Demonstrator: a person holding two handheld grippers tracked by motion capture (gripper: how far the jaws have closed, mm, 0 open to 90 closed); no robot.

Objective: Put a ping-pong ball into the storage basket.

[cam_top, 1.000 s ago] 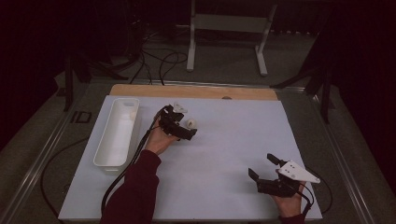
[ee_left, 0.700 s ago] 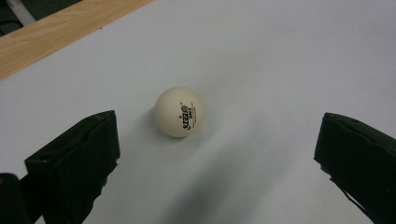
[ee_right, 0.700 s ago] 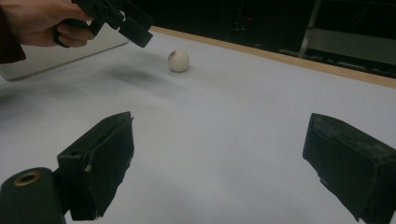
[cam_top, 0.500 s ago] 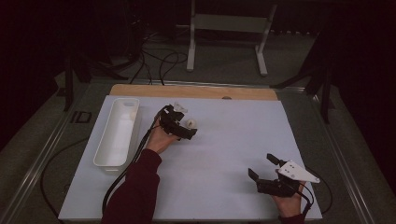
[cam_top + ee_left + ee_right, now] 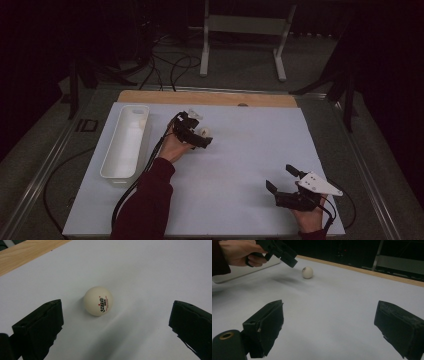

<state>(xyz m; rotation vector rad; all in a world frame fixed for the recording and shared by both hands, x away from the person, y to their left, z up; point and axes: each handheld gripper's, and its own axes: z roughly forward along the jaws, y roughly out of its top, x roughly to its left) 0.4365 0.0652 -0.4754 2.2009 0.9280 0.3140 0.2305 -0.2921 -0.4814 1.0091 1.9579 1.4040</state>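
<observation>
Though small, ball print perhaps reads "DHS"

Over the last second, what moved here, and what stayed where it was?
Hardly anything moved. The left hand-held gripper hovers open around the small white table-tennis ball as before, not gripping it. The right hand-held gripper, open, and the long white plastic tray kept their places.

ball: partly hidden behind left hand-held gripper | ball print: too small to read
</observation>
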